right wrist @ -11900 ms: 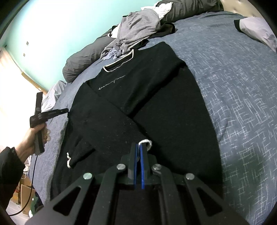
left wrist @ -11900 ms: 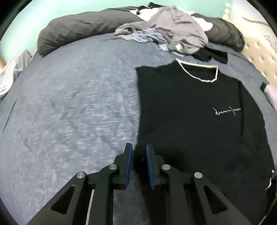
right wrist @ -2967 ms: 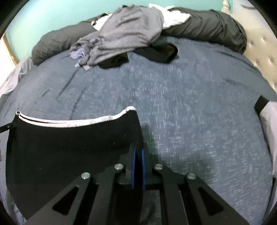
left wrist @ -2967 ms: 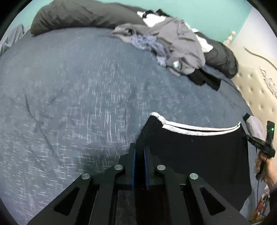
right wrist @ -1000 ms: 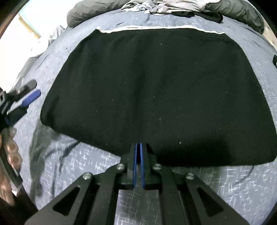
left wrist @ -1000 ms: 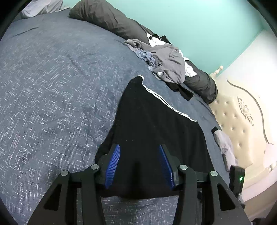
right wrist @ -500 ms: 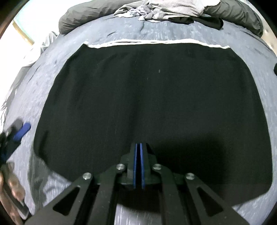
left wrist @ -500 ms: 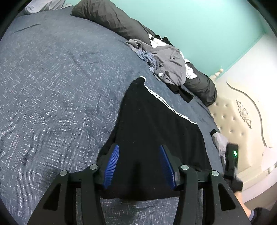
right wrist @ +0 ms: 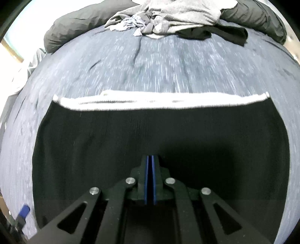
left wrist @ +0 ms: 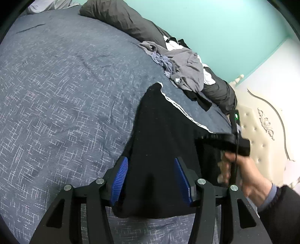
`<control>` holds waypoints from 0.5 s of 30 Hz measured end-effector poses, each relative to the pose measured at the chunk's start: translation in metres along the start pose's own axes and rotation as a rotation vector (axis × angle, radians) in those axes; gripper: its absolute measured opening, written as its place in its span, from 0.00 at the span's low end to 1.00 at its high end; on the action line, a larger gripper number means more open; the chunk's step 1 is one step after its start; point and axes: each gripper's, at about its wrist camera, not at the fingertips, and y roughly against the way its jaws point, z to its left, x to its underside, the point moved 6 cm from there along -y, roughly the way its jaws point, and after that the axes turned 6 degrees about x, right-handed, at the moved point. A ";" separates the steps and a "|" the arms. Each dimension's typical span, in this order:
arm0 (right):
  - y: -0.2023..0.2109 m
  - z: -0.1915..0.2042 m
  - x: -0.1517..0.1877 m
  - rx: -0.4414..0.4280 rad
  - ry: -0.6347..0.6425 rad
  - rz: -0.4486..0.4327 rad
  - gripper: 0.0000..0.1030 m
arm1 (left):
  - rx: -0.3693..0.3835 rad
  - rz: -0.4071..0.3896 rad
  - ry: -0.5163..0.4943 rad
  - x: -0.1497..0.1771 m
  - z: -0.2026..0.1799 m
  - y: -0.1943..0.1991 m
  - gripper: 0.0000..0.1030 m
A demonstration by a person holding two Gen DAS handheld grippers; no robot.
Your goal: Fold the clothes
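Observation:
A black sweater with a white-trimmed hem lies folded flat on the blue-grey bed. My left gripper is open, its blue pads on either side of the sweater's near left corner, holding nothing. My right gripper is shut with its pads together, low over the middle of the sweater; no cloth shows between the pads. The right hand and gripper body show in the left wrist view over the sweater's right part. The white hem lies at the far edge.
A heap of grey and black clothes lies at the far side against dark pillows. It also shows in the right wrist view. A cream tufted headboard stands at the right. The bedspread stretches to the left.
My right gripper has moved forward and down over the sweater, still shut. In the left view the right hand has come in over the sweater. My left gripper stays open and still.

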 end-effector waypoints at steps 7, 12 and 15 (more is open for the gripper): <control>-0.016 0.013 -0.030 -0.017 -0.039 -0.039 0.03 | 0.000 0.026 0.009 0.004 0.005 -0.007 0.58; 0.025 0.008 -0.015 -0.102 -0.025 -0.125 0.03 | -0.002 0.032 0.027 0.007 0.008 -0.008 0.60; 0.063 -0.017 0.019 -0.132 -0.034 -0.151 0.03 | -0.028 0.037 0.007 0.008 0.007 -0.008 0.61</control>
